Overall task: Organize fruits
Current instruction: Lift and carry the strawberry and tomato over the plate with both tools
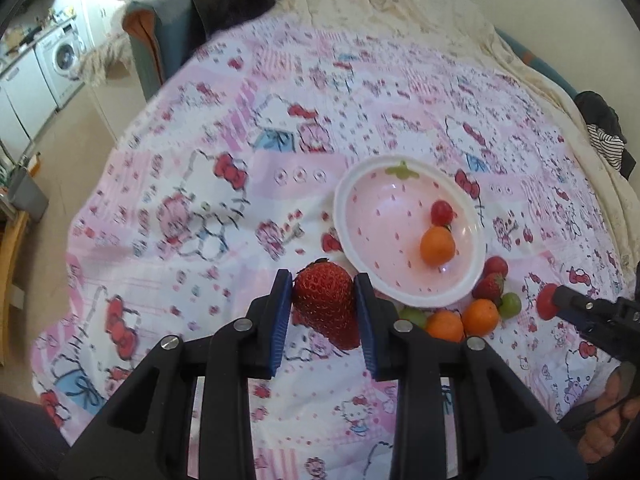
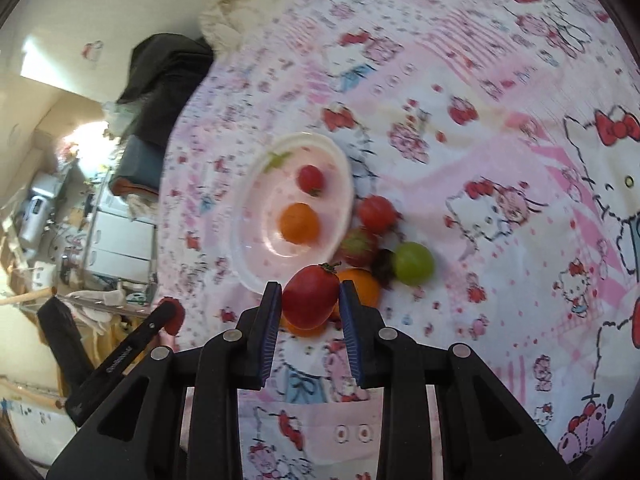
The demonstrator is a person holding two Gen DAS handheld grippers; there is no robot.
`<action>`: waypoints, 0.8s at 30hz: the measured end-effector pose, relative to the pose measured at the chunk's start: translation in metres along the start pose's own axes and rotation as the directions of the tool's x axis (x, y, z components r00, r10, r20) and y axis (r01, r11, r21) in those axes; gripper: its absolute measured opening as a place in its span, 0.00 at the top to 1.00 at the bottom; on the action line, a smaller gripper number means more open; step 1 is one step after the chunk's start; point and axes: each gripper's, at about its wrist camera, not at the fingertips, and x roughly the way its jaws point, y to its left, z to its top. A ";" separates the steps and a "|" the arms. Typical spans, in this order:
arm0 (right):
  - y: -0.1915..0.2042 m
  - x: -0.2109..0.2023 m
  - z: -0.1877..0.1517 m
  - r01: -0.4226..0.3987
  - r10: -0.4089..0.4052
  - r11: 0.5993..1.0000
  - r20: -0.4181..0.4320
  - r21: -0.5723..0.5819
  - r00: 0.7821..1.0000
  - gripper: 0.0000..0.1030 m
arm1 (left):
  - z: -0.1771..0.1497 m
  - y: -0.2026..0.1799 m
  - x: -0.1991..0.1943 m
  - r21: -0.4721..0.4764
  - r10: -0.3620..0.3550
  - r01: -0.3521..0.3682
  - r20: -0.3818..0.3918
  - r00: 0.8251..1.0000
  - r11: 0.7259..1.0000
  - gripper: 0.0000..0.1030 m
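Note:
My left gripper (image 1: 323,294) is shut on a big red strawberry (image 1: 326,304), held just left of the pink strawberry-print bowl (image 1: 348,196). The bowl holds a small red tomato (image 1: 442,212) and an orange (image 1: 437,246). My right gripper (image 2: 308,300) is shut on a red tomato (image 2: 311,296), held above the fruit beside the bowl (image 2: 256,196). It also shows in the left wrist view (image 1: 554,298) at the far right. Beside the bowl lie strawberries (image 1: 489,286), oranges (image 1: 480,317) and green grapes (image 1: 510,305).
A pink Hello Kitty cloth (image 1: 224,184) covers the surface. A cream blanket (image 1: 400,4) lies crumpled at the far side. A grey chair (image 1: 160,32) and washing machine (image 1: 64,54) stand beyond the left edge. Dark clothing (image 1: 606,136) lies at the right.

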 end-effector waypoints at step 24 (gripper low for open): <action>0.063 -0.002 0.065 -0.107 0.121 0.978 0.068 -0.176 0.990 0.70 | 0.078 -0.030 -0.003 0.131 -0.034 0.024 0.072 0.997 0.991 0.74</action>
